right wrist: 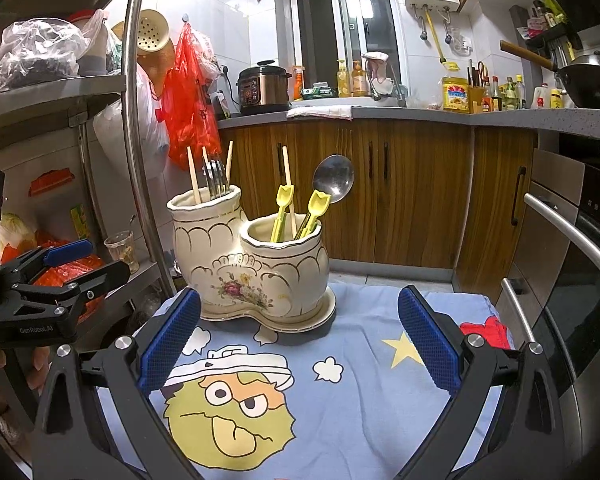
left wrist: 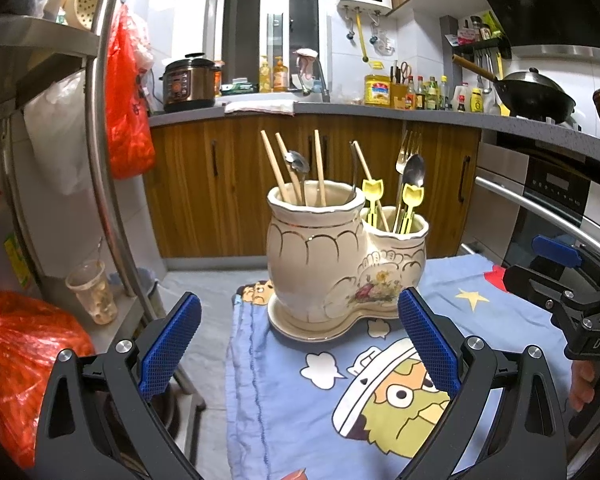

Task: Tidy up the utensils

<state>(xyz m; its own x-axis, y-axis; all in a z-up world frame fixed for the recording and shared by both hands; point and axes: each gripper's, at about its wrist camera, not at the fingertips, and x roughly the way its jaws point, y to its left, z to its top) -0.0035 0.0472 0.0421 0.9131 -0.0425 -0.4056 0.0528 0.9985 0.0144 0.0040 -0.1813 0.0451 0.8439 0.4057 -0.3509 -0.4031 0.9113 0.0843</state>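
One cream ceramic two-pot utensil holder with gold trim and a flower print (left wrist: pixel 346 258) on its own saucer, standing on the blue cartoon-print cloth over the table (right wrist: pixel 356 364), toward the far edge.

Counted from left wrist view: taller pot, three pale wooden chopsticks (left wrist: pixel 319 166) plus one steel spoon (left wrist: pixel 297 163) and one further steel handle. Shorter pot: one chopstick, two yellow plastic tulip-topped picks (left wrist: pixel 411 200), one steel fork (left wrist: pixel 407 152), one larger steel spoon (right wrist: pixel 334 178). All long axes near upright, heads up, fanning slightly outward.

Left tongs (left wrist: pixel 300 344) released, jaws wide, empty, holder at 12 o'clock. Right tongs (right wrist: pixel 300 344) released, empty, holder at 11 o'clock.

Bare cloth between both tongs and holder. Steel rack post at 10 o'clock, oven front at 3 o'clock.
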